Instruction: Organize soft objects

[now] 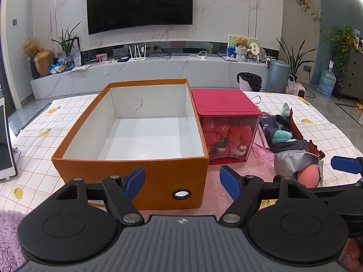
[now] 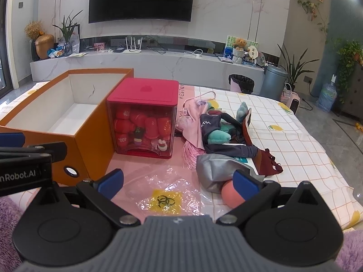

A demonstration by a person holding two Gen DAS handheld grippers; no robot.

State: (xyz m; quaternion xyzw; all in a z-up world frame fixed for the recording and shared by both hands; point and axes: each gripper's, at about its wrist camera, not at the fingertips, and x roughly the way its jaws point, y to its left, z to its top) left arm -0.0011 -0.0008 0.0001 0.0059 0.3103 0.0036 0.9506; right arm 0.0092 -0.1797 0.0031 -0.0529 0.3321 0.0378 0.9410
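An open orange box [image 1: 102,172] with a white, empty inside stands just ahead of my left gripper [image 1: 182,182], whose blue pads are wide apart with nothing between them. To its right a red-lidded clear box [image 1: 217,104] holds red soft pieces. Further right lies a heap of soft things: a teal plush [image 2: 217,137], navy cloth [image 2: 226,146], silver cloth [image 2: 215,167], a pink tasselled scarf [image 2: 192,117] and a pink ball [image 2: 228,196]. My right gripper [image 2: 179,183] is open above a crumpled plastic bag [image 2: 165,197]. Its right finger partly covers the ball.
The table wears a checked cloth with lemon prints [image 2: 295,140] over a pink mat. Purple fluffy fabric [image 1: 9,238] lies at the near edge, and a white screen device [image 1: 4,149] stands at the far left. Beyond the table are a TV wall and bins.
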